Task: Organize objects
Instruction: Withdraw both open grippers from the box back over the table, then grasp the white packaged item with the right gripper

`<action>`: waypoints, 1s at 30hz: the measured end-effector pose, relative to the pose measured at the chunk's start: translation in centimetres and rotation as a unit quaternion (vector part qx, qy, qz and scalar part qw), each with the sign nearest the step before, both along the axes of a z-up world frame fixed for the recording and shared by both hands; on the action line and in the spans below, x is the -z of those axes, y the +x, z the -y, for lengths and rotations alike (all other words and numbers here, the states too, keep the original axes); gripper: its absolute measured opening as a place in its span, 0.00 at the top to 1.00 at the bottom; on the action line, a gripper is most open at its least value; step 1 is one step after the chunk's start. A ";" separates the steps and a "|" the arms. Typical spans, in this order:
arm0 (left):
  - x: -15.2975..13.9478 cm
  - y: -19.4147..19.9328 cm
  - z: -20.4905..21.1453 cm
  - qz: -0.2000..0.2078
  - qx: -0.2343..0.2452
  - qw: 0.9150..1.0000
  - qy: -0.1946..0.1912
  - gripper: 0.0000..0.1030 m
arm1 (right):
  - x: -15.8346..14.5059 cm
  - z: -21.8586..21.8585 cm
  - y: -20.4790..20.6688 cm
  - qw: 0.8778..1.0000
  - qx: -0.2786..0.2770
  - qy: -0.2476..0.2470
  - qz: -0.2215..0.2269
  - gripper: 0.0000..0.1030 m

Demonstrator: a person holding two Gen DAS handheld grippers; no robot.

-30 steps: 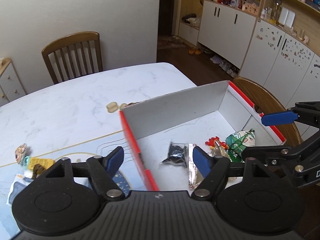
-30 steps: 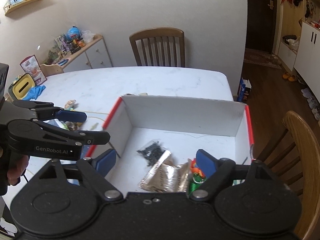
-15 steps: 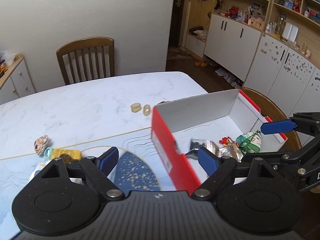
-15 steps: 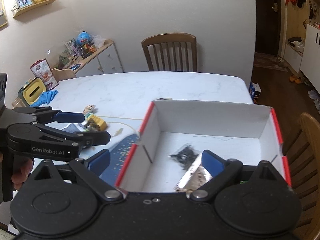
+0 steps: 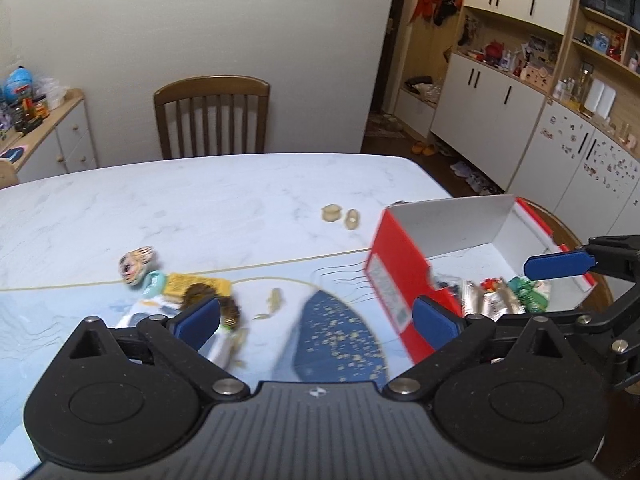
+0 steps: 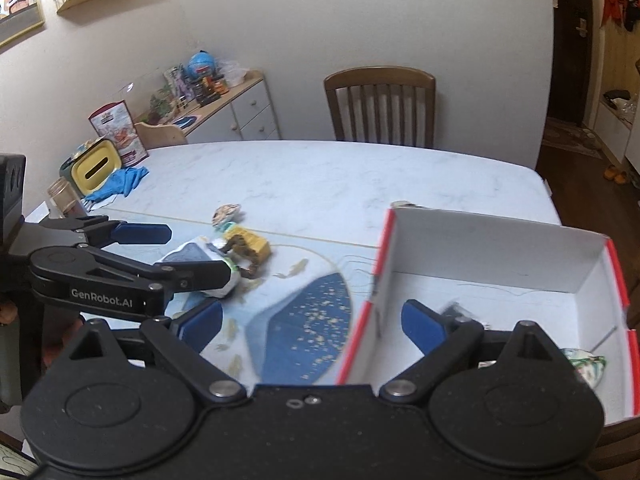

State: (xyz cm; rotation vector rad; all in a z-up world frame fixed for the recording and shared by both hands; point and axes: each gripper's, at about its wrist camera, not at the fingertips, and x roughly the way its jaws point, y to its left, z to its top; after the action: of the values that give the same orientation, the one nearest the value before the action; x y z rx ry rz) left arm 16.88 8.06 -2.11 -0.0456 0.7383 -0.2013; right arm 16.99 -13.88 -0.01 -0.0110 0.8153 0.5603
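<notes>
My left gripper (image 5: 316,320) hangs over the blue speckled mat (image 5: 336,340); its jaws are opening with nothing between them. Just ahead on its left lies a loose pile: a yellow packet (image 5: 196,286), a white pouch (image 6: 192,254) and a round face-printed piece (image 5: 136,264). The red-and-white box (image 5: 400,272) stands to the right, holding foil packets (image 5: 496,300) and a green packet (image 5: 528,296). My right gripper (image 6: 312,322) is open and empty above the box's left wall (image 6: 384,256). From that side the left gripper (image 6: 176,252) shows over the pile.
Two small beige pieces (image 5: 340,216) lie on the white marble table (image 5: 200,200) behind the box. A wooden chair (image 5: 210,116) stands at the far side. A yellow tissue box (image 6: 98,166), a blue cloth (image 6: 120,182) and a jar (image 6: 64,200) sit at the far left.
Both grippers have swung left, off the box's inside and toward the pile on the mat. The left jaws have spread wider. The box contents lie as before.
</notes>
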 end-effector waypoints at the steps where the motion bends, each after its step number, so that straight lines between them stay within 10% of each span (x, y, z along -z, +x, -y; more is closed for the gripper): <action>1: 0.2 -0.1 -0.5 0.000 -0.003 1.000 0.003 0.00 | 0.0 -0.5 0.0 1.000 -0.001 -0.001 -0.002 0.07; 30: 8.9 -1.6 -13.3 -0.019 -0.043 0.999 0.026 0.00 | 3.3 -15.7 3.3 0.996 -0.057 -0.068 -0.032 0.08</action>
State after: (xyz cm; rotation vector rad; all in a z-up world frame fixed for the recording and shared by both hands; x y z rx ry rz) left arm 15.27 21.40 -11.01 -0.0323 0.7779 -0.0988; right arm 20.26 1.85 -3.31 -0.1658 0.9184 0.6142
